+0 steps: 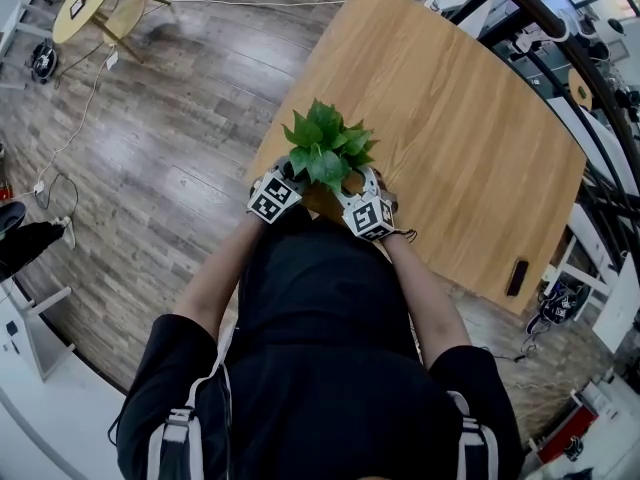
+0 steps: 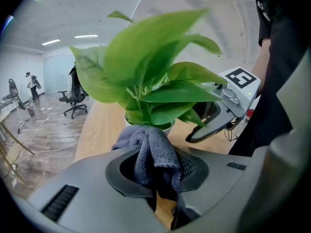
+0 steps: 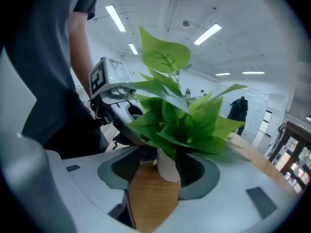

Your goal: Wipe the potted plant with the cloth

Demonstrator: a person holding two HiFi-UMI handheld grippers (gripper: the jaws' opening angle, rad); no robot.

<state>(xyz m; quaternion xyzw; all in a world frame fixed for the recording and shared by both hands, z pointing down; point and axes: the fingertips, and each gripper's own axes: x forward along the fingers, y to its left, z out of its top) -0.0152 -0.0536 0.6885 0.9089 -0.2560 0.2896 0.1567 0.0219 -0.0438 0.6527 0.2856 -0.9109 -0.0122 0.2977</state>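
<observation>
pot (image 3: 166,165): green plant (image 1: 325,148) | left gripper (image 2: 156,173): clamps cloth (image 2: 148,147) | right gripper (image 3: 156,177): straddles pot

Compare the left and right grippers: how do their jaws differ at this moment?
The left gripper is shut on a grey cloth; the right gripper holds nothing. Left jaws are pinched together; right jaws stand apart, with the white pot between them, apparently untouched. Both sit close beside the potted plant, facing each other.

Wooden table (image 1: 470,118); dark slim object (image 1: 516,277) near its edge; round yellow table (image 1: 85,3) on plank floor (image 1: 150,148).
</observation>
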